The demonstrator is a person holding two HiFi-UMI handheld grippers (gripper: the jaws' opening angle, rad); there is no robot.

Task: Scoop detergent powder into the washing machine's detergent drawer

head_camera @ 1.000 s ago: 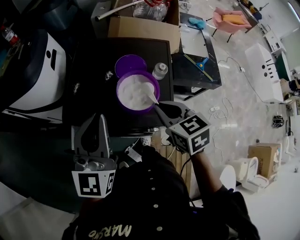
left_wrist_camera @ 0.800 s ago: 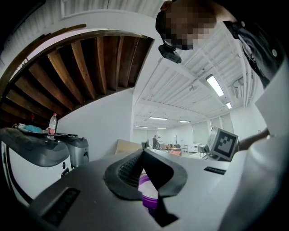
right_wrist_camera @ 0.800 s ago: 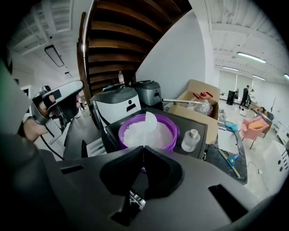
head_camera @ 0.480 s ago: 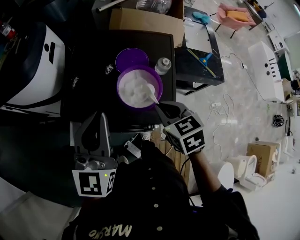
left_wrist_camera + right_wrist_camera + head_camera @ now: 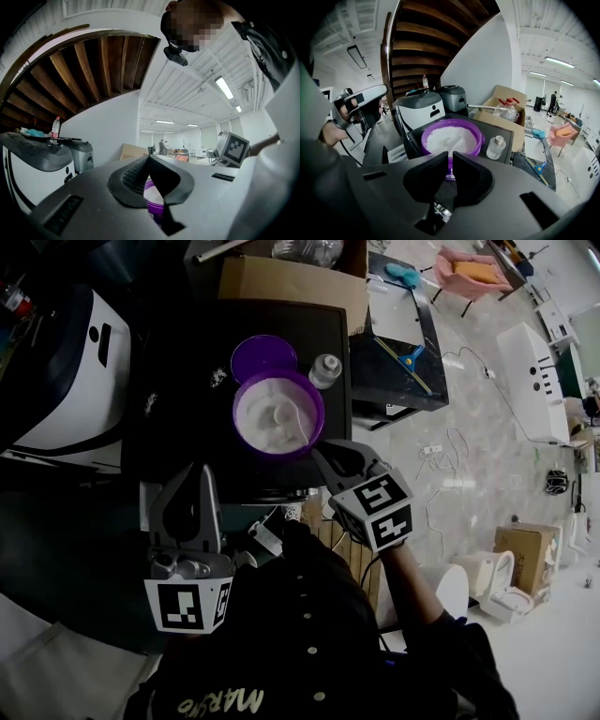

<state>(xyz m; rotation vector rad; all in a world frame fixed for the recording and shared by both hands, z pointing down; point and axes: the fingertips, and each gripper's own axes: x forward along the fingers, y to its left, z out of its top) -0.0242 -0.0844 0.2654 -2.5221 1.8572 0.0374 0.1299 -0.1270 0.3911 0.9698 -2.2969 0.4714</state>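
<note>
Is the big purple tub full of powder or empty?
Nearly full. White powder fills the purple tub almost up to its rim, and the scoop held by the right gripper dips into it.

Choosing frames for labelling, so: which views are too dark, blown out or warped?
Head view: dim overall, black table swallows detail, powder nearly blown out. Left gripper view: strong fisheye bend, ceiling lights glare. Right gripper view: fisheye with dark corners, powder bright yet readable.
</note>
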